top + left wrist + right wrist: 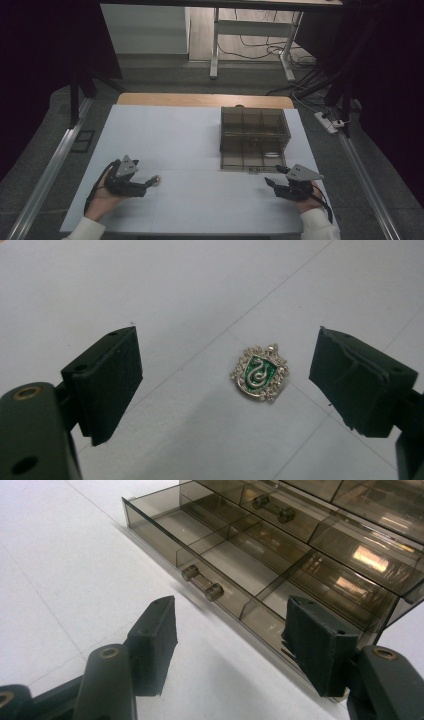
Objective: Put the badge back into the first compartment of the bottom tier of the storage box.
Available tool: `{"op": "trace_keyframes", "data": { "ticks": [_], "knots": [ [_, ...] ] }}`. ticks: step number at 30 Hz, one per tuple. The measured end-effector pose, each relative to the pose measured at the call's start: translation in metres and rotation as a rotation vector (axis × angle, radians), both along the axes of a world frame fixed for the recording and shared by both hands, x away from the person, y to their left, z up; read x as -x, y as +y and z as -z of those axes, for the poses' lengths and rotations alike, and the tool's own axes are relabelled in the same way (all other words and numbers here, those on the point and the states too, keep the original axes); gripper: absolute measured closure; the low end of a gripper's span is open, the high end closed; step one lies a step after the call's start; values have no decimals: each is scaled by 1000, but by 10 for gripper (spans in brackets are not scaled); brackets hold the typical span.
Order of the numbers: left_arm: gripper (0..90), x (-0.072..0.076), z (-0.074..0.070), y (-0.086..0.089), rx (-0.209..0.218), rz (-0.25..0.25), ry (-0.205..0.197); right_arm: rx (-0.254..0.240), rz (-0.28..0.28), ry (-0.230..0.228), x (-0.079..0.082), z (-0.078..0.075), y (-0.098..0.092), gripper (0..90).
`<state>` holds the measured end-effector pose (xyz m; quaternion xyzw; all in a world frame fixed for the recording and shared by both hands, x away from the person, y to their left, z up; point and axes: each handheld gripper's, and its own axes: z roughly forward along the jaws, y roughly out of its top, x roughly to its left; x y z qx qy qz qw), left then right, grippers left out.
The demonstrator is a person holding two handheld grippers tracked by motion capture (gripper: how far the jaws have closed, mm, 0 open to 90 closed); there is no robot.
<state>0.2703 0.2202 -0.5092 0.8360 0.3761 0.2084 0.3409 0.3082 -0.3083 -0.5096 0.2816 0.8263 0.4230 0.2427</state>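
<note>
the left tool stands spread wide and grasps nothing; the crest pendant (green, with a silver snake) lies flat on the white worktop between its jaws, touching neither. the right tool gapes empty just before the smoky box's pulled-out drawer.

Your right gripper hangs low over the white table, its two black jaws standing well apart with nothing between them. Just ahead lies the smoky transparent drawer, pulled out of its box and split by dividers into compartments. A small cylindrical handle sits on the drawer's front wall, near your left jaw's tip. A second handle shows on the drawer above. Your right jaw overlaps the drawer's near corner in this view; whether it touches, you cannot tell.
</note>
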Motion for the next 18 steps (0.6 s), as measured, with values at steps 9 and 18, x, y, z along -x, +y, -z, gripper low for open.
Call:
{"op": "trace_keyframes", "data": {
  "ticks": [9,18],
  "knots": [
    [130,-12,-6,-5,1,71,55,7,1,-4,2,-1,2,376],
    [131,-30,-2,-10,-28,139,147,12,3,1,1,0,3,377]
  ]
}}
